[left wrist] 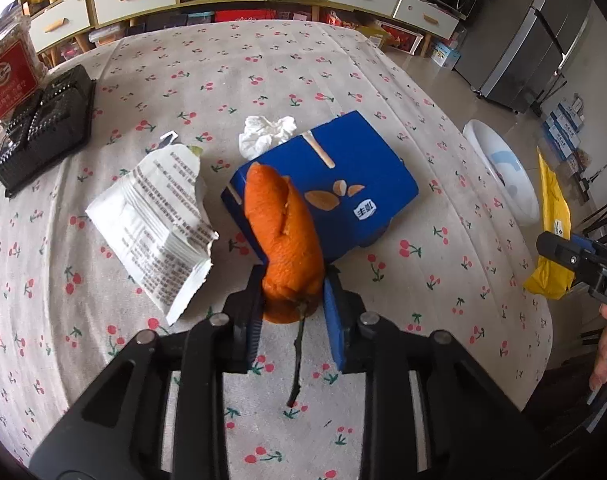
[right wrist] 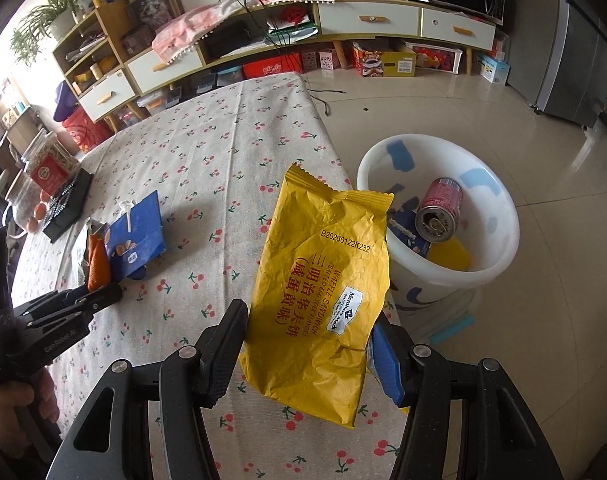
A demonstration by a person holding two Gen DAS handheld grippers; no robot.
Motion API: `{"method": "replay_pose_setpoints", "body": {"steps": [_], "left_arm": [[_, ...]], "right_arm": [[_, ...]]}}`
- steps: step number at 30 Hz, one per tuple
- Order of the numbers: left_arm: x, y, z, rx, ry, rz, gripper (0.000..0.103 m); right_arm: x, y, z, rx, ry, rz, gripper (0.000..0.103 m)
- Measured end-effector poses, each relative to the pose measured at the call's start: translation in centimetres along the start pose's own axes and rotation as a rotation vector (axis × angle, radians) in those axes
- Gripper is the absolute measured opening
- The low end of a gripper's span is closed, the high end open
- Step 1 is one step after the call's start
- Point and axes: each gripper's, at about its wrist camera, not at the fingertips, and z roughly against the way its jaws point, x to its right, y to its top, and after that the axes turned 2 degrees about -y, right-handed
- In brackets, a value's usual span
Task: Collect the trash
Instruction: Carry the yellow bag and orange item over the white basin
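An orange peel [left wrist: 281, 232] stands between the pads of my left gripper [left wrist: 293, 276], which press on its lower end above the cherry-print tablecloth [left wrist: 383, 80]. Behind it lies a blue carton [left wrist: 335, 184], with a crumpled tissue [left wrist: 263, 132] and a torn white wrapper [left wrist: 159, 224] nearby. My right gripper [right wrist: 309, 320] is shut on a yellow snack wrapper [right wrist: 323, 280], held near the table's edge. Beyond the wrapper, a white bin [right wrist: 435, 284] stands on the floor with a red can [right wrist: 441, 210] inside.
A black tray [left wrist: 43, 132] and a jar [left wrist: 7, 68] sit at the table's far left. A dark stem [left wrist: 297, 360] lies on the cloth under my left gripper. Shelving with drawers [right wrist: 367, 20] lines the far wall, and a grey fridge [right wrist: 583, 60] stands at the right.
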Motion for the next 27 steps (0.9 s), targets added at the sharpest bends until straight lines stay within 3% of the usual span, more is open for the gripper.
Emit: {"method": "replay_pose_setpoints", "body": {"steps": [12,27], "left_arm": [[-2.2,-1.0,2.1,-0.002,-0.073,0.073,0.025],[-1.5,-0.1,4.9,0.039,-0.135,0.057,0.023]], "right_arm": [[-0.1,0.0,0.3,0.006,0.012,0.007,0.06],[1.3,0.4,1.5,0.029,0.028,-0.015,0.06]]}}
